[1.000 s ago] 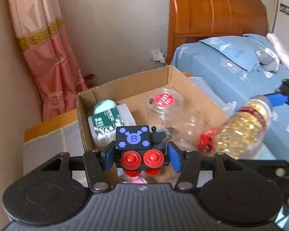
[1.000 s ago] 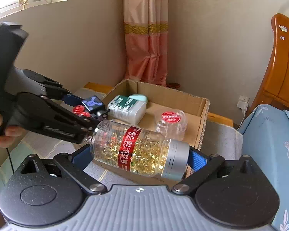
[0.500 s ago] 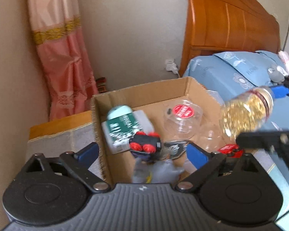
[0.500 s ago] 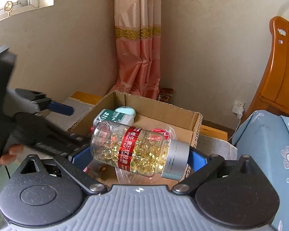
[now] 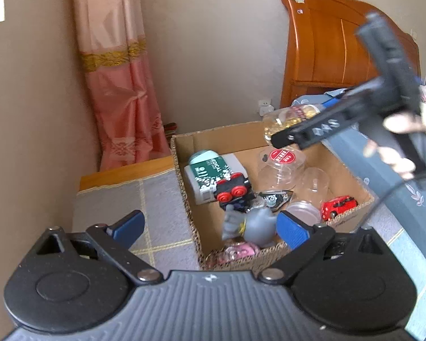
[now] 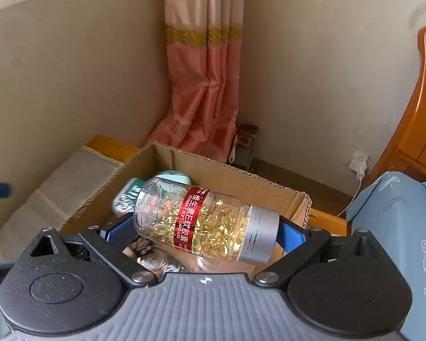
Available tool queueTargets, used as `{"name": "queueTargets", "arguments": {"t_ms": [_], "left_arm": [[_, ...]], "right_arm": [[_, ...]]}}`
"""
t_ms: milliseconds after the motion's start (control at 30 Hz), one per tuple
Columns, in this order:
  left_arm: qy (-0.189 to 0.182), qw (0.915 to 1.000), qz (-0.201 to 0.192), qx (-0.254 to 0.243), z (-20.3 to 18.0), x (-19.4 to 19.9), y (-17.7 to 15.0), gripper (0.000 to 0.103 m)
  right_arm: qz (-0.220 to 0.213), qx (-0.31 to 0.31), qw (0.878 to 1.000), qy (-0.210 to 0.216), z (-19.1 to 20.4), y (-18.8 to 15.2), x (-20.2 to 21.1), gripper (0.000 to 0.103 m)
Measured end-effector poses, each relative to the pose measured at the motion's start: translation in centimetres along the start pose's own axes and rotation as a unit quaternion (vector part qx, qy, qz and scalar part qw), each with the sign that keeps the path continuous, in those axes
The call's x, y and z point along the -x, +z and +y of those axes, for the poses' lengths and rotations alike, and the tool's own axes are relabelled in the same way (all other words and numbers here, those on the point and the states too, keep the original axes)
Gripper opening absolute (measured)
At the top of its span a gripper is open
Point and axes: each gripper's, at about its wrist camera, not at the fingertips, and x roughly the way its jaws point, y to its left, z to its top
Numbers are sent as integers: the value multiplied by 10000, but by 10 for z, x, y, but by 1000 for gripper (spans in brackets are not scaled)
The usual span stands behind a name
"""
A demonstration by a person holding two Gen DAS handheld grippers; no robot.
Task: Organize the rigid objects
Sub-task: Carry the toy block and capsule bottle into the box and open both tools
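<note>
Two hand-held grippers: your right hand-held gripper (image 6: 206, 231) pinches the capsule bottle (image 6: 206, 223) sideways at frame centre above the cardboard box (image 6: 227, 170); your left hand-held gripper (image 5: 211, 227) is spread empty at lower centre, the toy train (image 5: 231, 190) lying inside.

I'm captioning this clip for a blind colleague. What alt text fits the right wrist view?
The right gripper clamps a clear bottle of golden capsules, red label and silver cap, held sideways over an open cardboard box. A green and white bottle lies in the box behind it; a pink curtain hangs in the corner.
</note>
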Motion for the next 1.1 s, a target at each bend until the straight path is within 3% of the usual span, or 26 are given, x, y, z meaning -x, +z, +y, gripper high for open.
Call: {"name": "queueTargets", "arguments": {"t_ms": [400, 800, 1100], "left_arm": [[224, 9996, -123, -118, 2, 3, -10, 99], [319, 9991, -270, -74, -2, 14, -15, 102], [523, 9982, -261, 143, -10, 25, -27, 102]], "right_arm": [[413, -389, 9981, -221, -18, 8, -55, 103], [305, -421, 9983, -257, -20, 5, -31, 103], [490, -522, 9963, -485, 8, -31, 16, 103]]}}
